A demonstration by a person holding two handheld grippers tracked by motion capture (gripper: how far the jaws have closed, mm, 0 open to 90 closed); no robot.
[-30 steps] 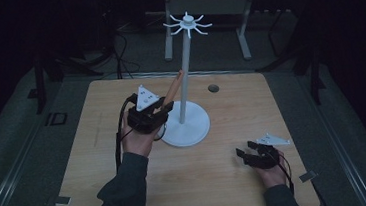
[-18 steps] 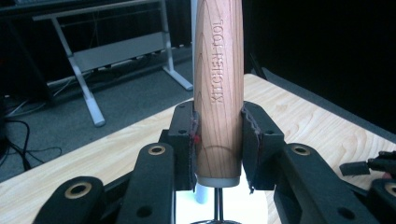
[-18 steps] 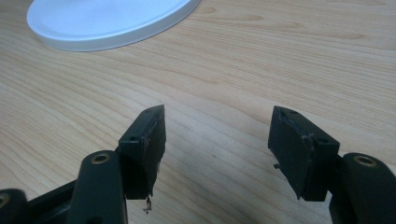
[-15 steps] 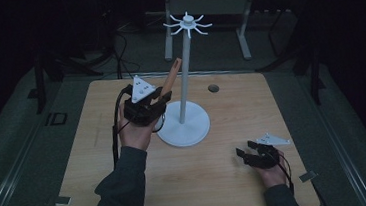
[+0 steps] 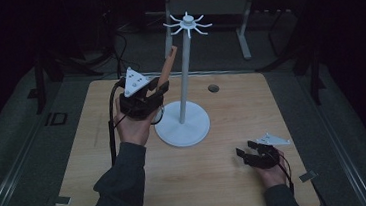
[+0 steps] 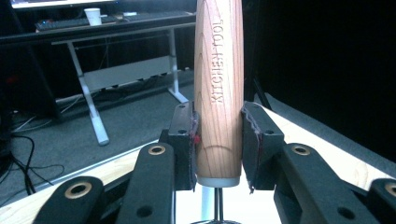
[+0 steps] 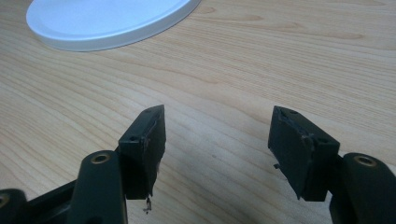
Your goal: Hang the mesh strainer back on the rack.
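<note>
A person's left gripper (image 5: 162, 88) is raised above the left part of the wooden table (image 5: 102, 180), its jaws pinching the lower end of a wooden handle (image 6: 218, 88) stamped "KITCHEN TOOL". The handle rises from between the jaws, tilted up and to the right toward the pole of a white hook stand (image 5: 185, 77), just left of it. The right gripper (image 7: 217, 140) rests low on the table's near right, jaws spread apart, holding nothing.
</note>
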